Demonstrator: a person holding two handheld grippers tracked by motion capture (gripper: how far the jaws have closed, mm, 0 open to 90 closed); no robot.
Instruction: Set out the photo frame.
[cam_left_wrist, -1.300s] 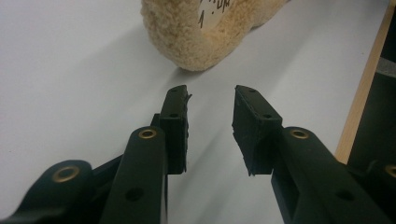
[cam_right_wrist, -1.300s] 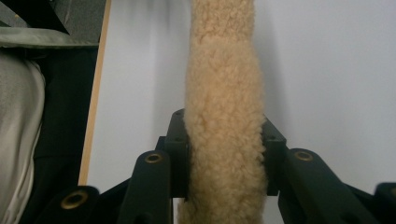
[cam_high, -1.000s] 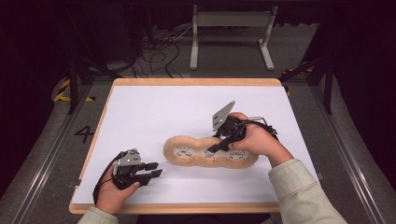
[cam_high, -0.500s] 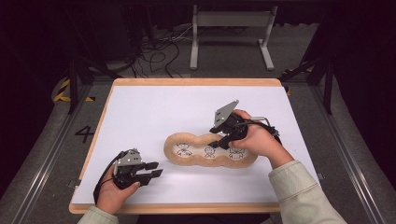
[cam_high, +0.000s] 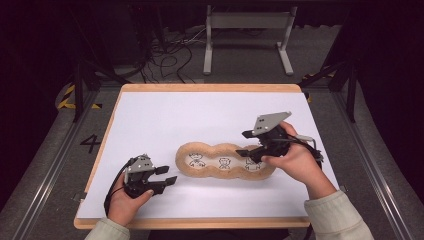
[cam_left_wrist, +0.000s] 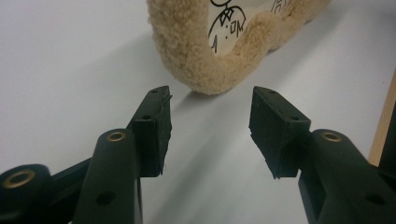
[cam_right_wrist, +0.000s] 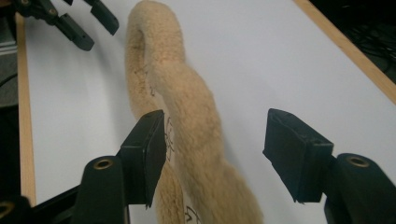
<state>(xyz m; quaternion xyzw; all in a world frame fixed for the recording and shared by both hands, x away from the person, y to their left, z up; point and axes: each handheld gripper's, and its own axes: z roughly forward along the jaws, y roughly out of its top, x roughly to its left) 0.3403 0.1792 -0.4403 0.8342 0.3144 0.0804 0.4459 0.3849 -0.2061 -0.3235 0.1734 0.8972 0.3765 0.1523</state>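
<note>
While both grippers' jaws have just been opening, the fuzzy three-pocket holder (cam_high: 225, 163) shows a cartoon card (cam_high: 198, 160) per pocket; left gripper (cam_high: 169, 175) spread beside its end, right gripper (cam_high: 246, 144) spread astride its rim.

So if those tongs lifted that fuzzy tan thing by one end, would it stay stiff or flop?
The fuzzy tan piece would probably sag: it is long, made of three joined rings, with a soft fleecy pile. It looks light for its size. It lies flat, so rolling seems unlikely, and the pile should give the pads grip.
</note>
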